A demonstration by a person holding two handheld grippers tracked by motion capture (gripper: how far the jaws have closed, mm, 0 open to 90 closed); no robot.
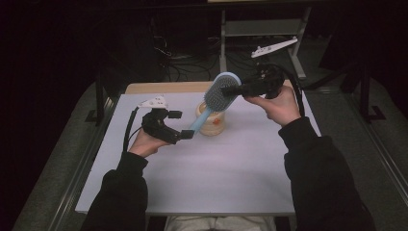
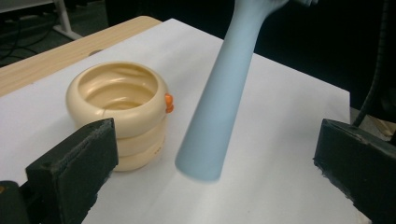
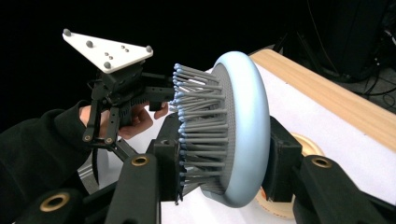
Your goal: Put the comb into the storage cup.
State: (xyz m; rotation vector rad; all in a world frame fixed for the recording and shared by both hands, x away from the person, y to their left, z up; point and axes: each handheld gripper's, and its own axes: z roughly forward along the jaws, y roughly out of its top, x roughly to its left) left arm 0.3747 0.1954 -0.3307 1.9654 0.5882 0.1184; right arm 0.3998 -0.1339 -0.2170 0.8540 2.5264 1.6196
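Note:
A light-blue hairbrush (image 1: 222,91) with grey bristles hangs tilted above the table. My right gripper (image 1: 231,90) is shut on its round head (image 3: 243,126), one jaw on the bristle side and one on the back. The brush handle (image 2: 217,102) slants down beside a cream ringed cup (image 1: 211,120). Its end lies between the jaws of my left gripper (image 1: 183,125), which stand wide apart and do not touch it. The cup (image 2: 119,107) sits upright on the white sheet with a small orange knob on its side, and it looks empty.
A white sheet (image 1: 216,168) covers the wooden table (image 1: 163,87). Behind the table stand a metal frame (image 1: 262,29) and cables on the dark floor. A rail (image 1: 82,168) runs along the table's left side.

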